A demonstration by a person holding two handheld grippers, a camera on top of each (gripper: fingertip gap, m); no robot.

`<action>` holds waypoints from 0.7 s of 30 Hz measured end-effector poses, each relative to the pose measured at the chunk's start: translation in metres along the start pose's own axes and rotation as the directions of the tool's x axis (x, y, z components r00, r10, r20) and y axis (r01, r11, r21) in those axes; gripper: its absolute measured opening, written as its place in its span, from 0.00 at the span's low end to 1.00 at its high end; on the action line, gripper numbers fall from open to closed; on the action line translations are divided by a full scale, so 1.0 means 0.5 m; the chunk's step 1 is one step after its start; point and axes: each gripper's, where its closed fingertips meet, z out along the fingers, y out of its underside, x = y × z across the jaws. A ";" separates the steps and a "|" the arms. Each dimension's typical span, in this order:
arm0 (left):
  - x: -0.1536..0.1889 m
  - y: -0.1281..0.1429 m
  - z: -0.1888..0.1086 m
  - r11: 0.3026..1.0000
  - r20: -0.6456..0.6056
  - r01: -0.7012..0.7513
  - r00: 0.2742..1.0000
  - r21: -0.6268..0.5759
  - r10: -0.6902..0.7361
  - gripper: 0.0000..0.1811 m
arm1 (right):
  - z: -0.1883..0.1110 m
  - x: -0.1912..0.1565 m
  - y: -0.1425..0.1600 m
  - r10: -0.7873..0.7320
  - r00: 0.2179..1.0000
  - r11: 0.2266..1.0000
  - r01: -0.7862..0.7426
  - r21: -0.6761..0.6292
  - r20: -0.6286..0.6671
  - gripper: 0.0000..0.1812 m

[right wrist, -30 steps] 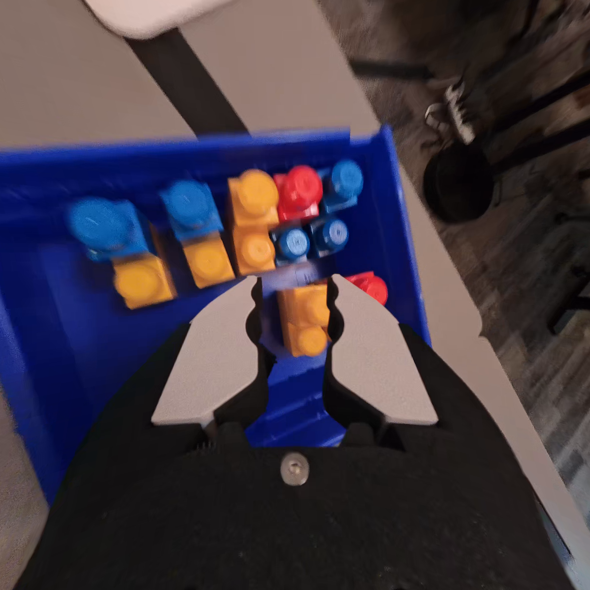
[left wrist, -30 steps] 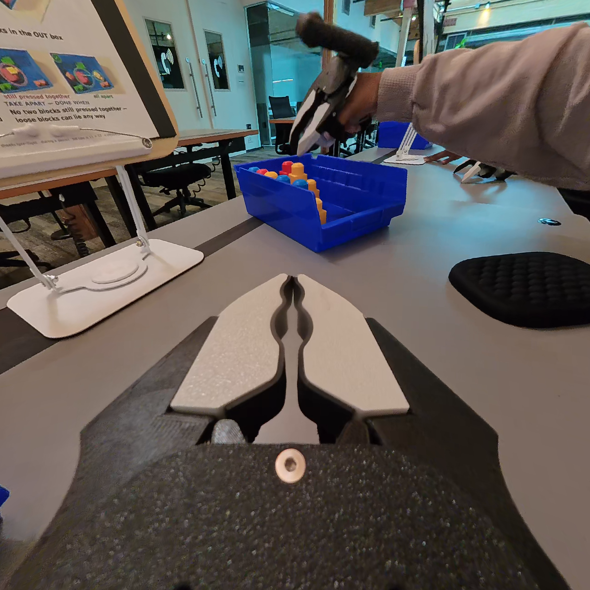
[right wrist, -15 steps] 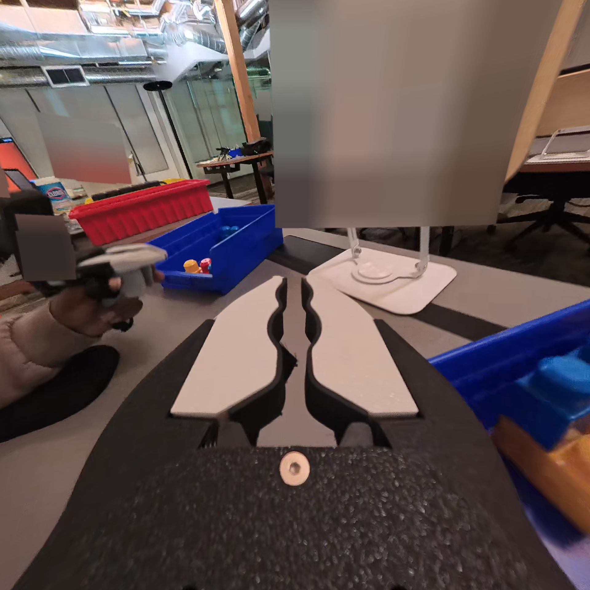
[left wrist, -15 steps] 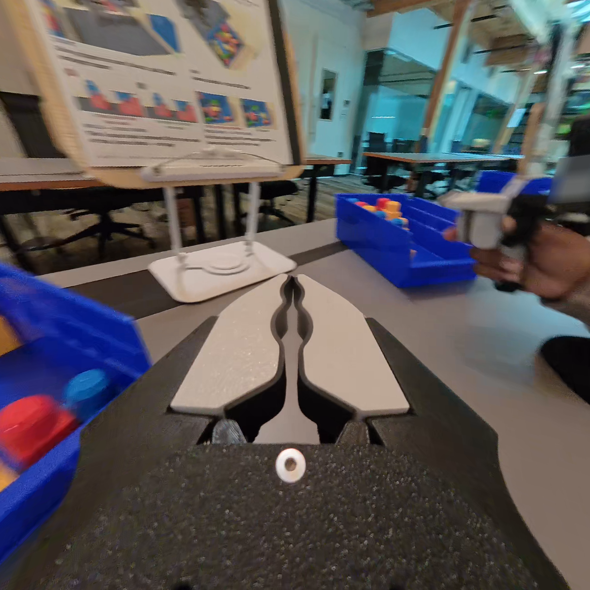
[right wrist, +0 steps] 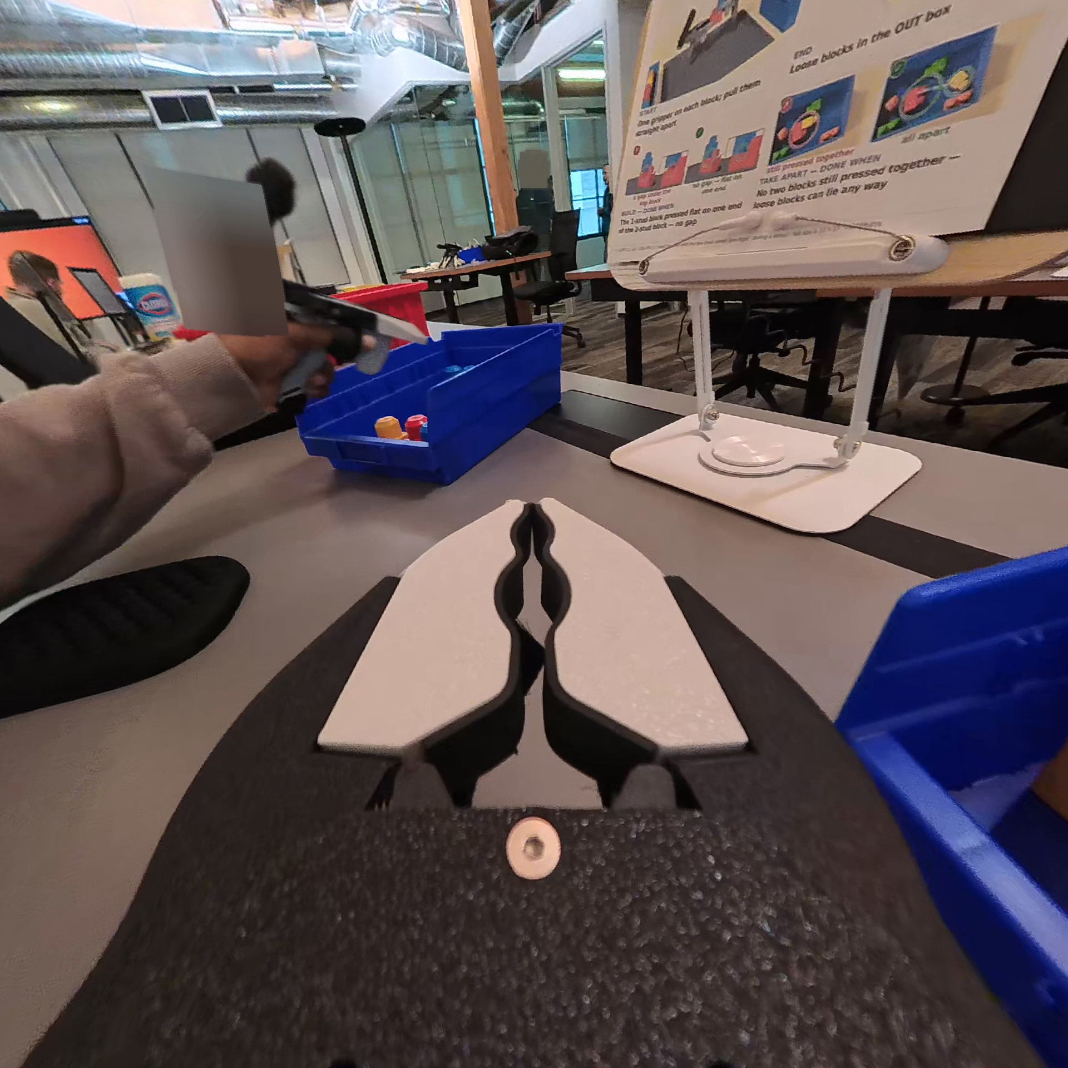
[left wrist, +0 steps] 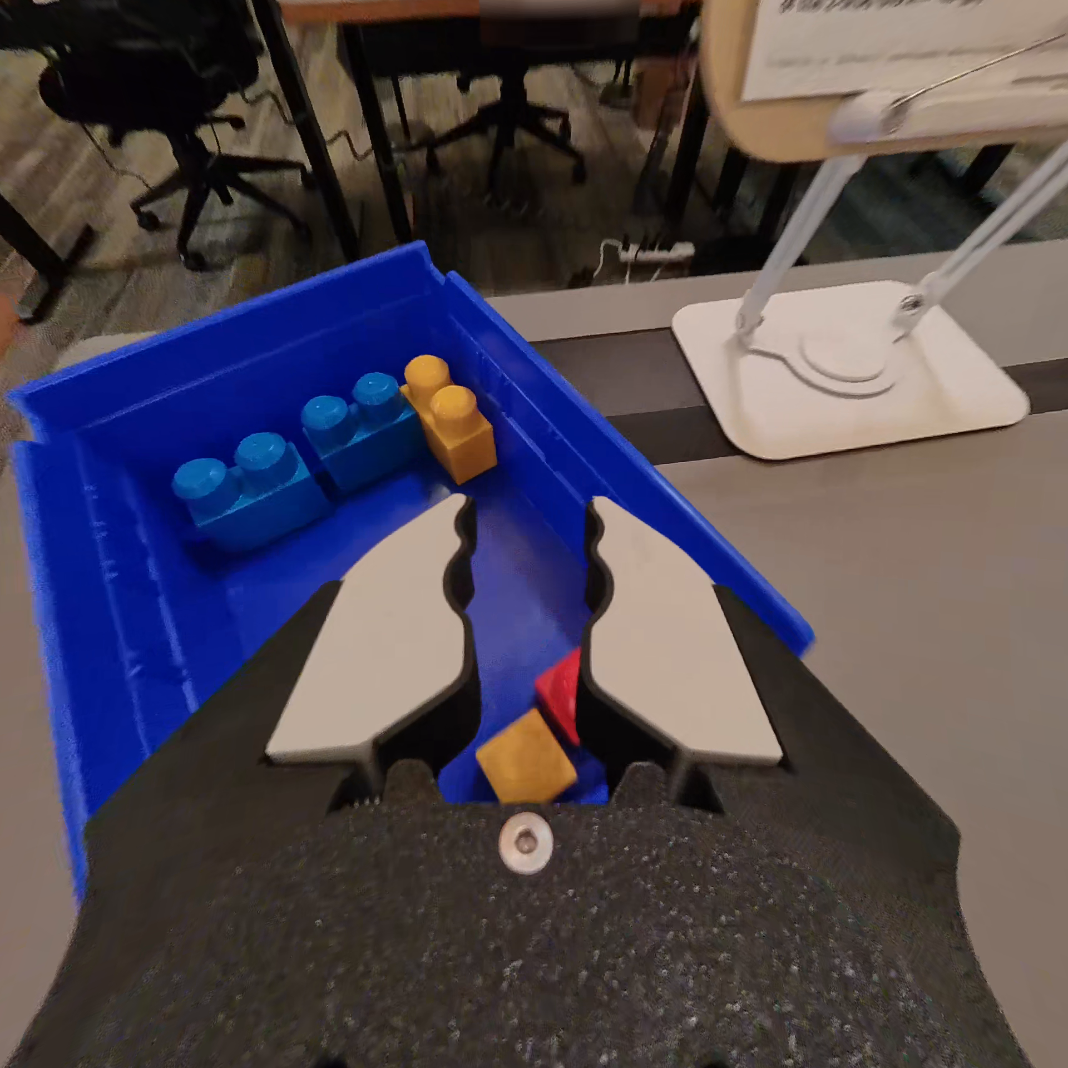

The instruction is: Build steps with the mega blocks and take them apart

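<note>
In the left wrist view my left gripper [left wrist: 529, 503] is open and empty above the inside of a blue bin [left wrist: 231, 358]. Two blue two-stud blocks [left wrist: 248, 491] [left wrist: 358, 433] and an orange two-stud block [left wrist: 456, 430] stand at the bin's far end. An orange block [left wrist: 526, 763] and a red block [left wrist: 560, 693] lie under the gripper's base, untouched. In the right wrist view my right gripper [right wrist: 529, 505] is shut on nothing above the grey table [right wrist: 347, 537]. The same bin [right wrist: 479, 404] shows there, with the left gripper [right wrist: 399, 329] over it.
A white stand [right wrist: 763, 468] holding an instruction sheet is at the back right; it also shows in the left wrist view [left wrist: 838, 370]. A second blue bin [right wrist: 953, 664] sits close on the right. A black pad [right wrist: 115, 624] lies left, under the person's sleeve [right wrist: 104, 427]. About 40 centimeters separates my left fingertips from my right. The red block [left wrist: 560, 693] lies around 8 centimeters away from my left fingertips.
My left gripper swung left and tipped down over the bin, and its jaws opened. My right gripper left its bin empty, and its pads came together on air.
</note>
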 end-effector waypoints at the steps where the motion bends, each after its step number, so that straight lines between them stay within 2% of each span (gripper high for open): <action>1: -0.004 0.000 0.029 0.999 0.006 0.003 1.000 -0.032 -0.002 0.20 | -0.001 -0.002 -0.001 0.000 1.000 1.000 0.000 0.004 0.000 0.00; 6: -0.057 0.017 0.157 0.988 0.133 0.007 0.991 -0.151 0.014 0.20 | -0.008 -0.003 -0.007 -0.029 0.999 0.999 0.030 0.015 -0.017 0.00; 10: -0.083 0.027 0.227 0.976 0.147 0.075 0.988 -0.203 -0.046 0.21 | -0.014 -0.003 -0.017 -0.033 0.999 0.999 0.034 0.027 -0.016 0.00; 12: -0.086 0.027 0.253 0.971 0.127 0.104 0.989 -0.217 -0.078 0.22 | -0.015 -0.003 -0.021 -0.031 0.999 0.999 0.032 0.032 -0.012 0.00; 16: -0.097 0.038 0.289 0.956 0.107 0.132 0.988 -0.262 -0.107 0.16 | -0.015 -0.005 -0.025 -0.021 1.000 0.999 0.021 0.033 0.006 0.01; 21: -0.104 0.035 0.295 0.960 0.079 0.097 0.994 -0.264 -0.079 0.16 | -0.013 -0.003 -0.018 -0.017 1.000 1.000 0.017 0.016 0.010 0.01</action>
